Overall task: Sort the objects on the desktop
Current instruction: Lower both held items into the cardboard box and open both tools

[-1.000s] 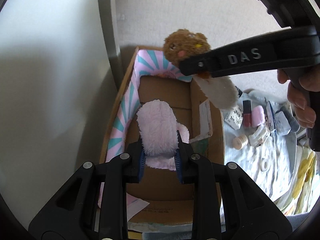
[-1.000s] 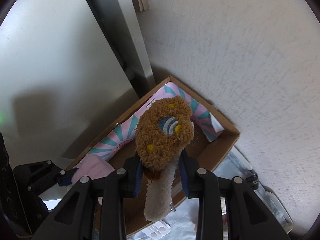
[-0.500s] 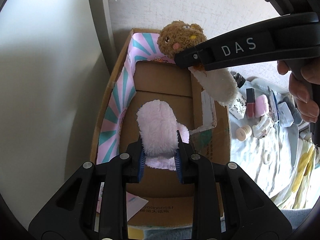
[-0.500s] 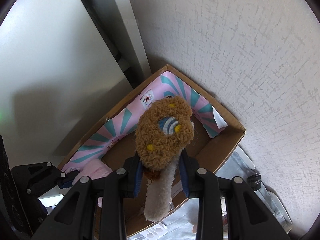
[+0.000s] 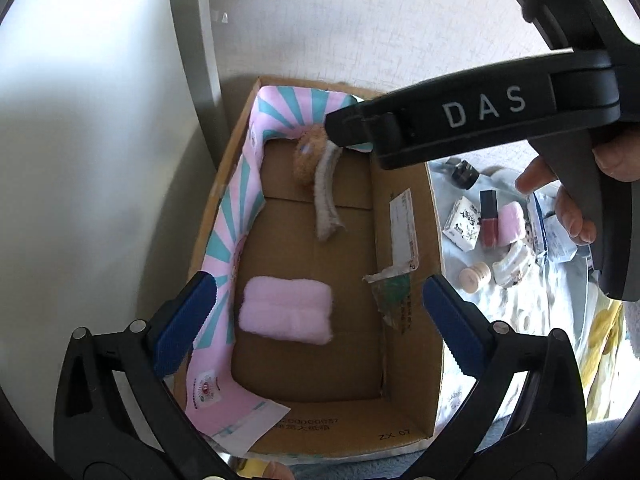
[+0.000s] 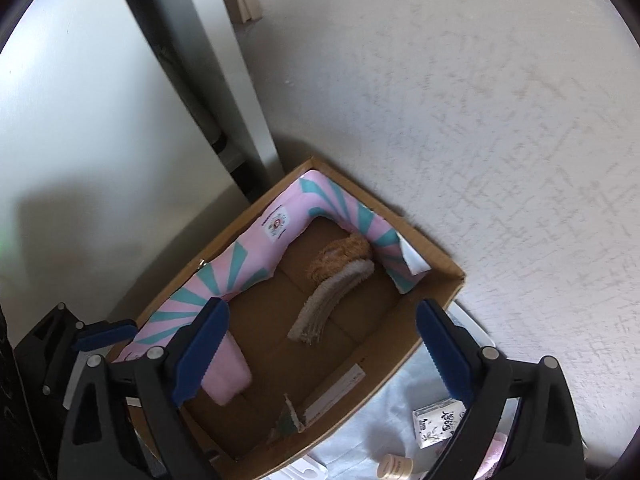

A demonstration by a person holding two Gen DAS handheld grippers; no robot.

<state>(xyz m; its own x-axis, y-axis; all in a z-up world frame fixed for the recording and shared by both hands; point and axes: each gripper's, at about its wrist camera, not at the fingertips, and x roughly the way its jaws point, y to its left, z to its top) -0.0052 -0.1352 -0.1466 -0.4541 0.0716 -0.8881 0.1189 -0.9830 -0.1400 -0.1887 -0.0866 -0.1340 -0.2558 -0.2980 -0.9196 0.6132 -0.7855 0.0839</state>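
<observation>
A cardboard box (image 5: 404, 428) (image 6: 436, 268) lined with a pink and teal striped sheet (image 5: 240, 200) stands against the wall. A pink fluffy item (image 5: 286, 310) lies on the box floor near the left side; it also shows in the right wrist view (image 6: 228, 376). A brown fuzzy toy with a cream band (image 5: 316, 168) (image 6: 336, 276) lies at the far end of the box. My left gripper (image 5: 316, 316) is open and empty above the box. My right gripper (image 6: 320, 344) is open and empty above the box.
To the right of the box, on a light cloth (image 5: 516, 320), lie small items: a white printed packet (image 5: 462, 224) (image 6: 436, 426), a red nail polish bottle (image 5: 490, 220), a pink roll (image 5: 512, 220), a small round jar (image 5: 474, 276) (image 6: 394, 470). A wall and a grey post (image 5: 196, 60) stand behind.
Both grippers have opened. The pink fluffy item dropped from the left gripper onto the box floor. The brown toy dropped from the right gripper to the far end of the box.
</observation>
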